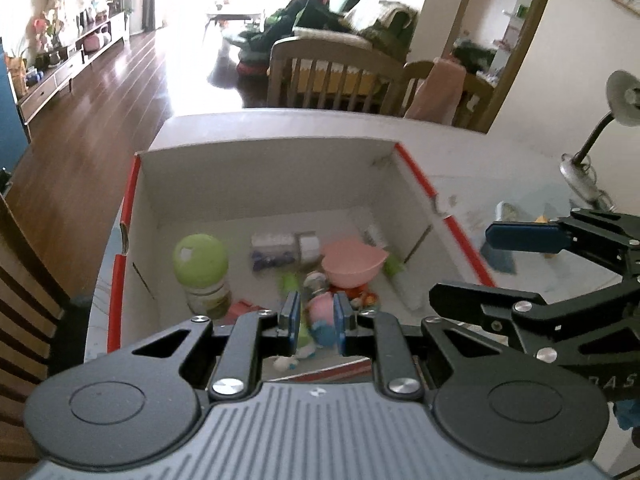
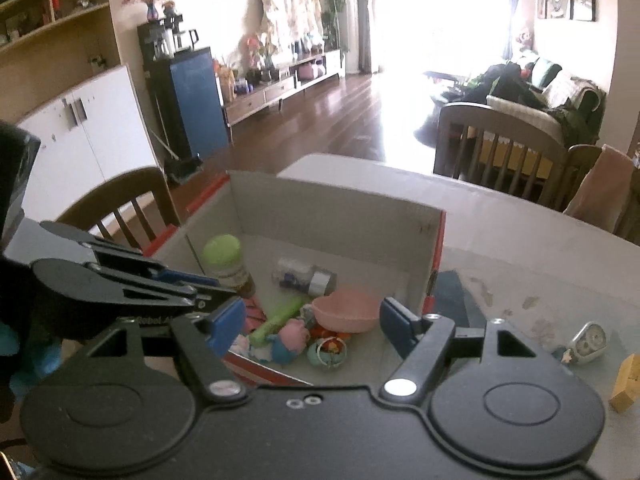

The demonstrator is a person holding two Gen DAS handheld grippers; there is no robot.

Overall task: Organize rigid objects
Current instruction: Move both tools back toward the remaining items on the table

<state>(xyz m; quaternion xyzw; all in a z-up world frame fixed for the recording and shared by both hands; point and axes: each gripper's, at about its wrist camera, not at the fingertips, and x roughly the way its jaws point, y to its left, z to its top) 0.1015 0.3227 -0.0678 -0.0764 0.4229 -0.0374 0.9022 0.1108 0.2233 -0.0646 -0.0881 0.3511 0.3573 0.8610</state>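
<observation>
left wrist view: left tool (image 1: 316,322) narrowly parted over pink pig toy (image 1: 320,312) in box (image 1: 264,168), grip unclear; right tool (image 2: 312,326) wide open, empty. release low, avoid pink bowl (image 1: 354,264).

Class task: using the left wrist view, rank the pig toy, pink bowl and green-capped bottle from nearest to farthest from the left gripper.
1. Pig toy: between the left gripper jaws.
2. Pink bowl: just beyond, slightly right.
3. Green-capped bottle: off left, by the box wall.
</observation>
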